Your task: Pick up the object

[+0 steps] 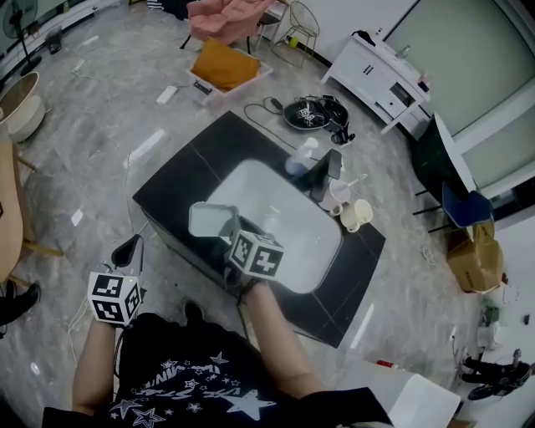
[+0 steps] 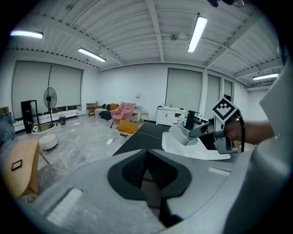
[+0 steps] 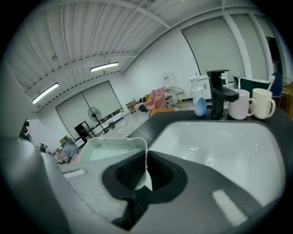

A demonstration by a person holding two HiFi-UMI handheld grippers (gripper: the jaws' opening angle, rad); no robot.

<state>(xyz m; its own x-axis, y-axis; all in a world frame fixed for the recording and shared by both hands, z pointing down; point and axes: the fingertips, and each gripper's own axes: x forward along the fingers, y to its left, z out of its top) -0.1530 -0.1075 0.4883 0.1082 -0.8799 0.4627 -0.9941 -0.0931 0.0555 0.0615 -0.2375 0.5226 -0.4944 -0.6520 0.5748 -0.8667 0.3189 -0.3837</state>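
Note:
A pale green rectangular tub [image 1: 209, 221] hangs over the left edge of the white sink [image 1: 292, 242]. My right gripper [image 1: 231, 231] is shut on the tub's near rim. In the right gripper view that thin rim [image 3: 145, 157] runs between the two dark pads of the right gripper [image 3: 146, 170], and the tub's open inside [image 3: 110, 150] lies beyond them. My left gripper [image 1: 130, 249] is held low, to the left of the black counter [image 1: 188, 163], over the floor. In the left gripper view its pads [image 2: 137, 170] meet with nothing between them, and the tub [image 2: 182, 135] shows ahead in the right gripper [image 2: 201, 131].
A black faucet [image 3: 219, 93] stands at the sink's far side, with a blue bottle [image 3: 199, 103] and two white cups [image 3: 263, 103] beside it. On the floor beyond the counter are an orange cushion [image 1: 224, 64], a pink chair [image 1: 227, 17] and a white cabinet [image 1: 380, 75].

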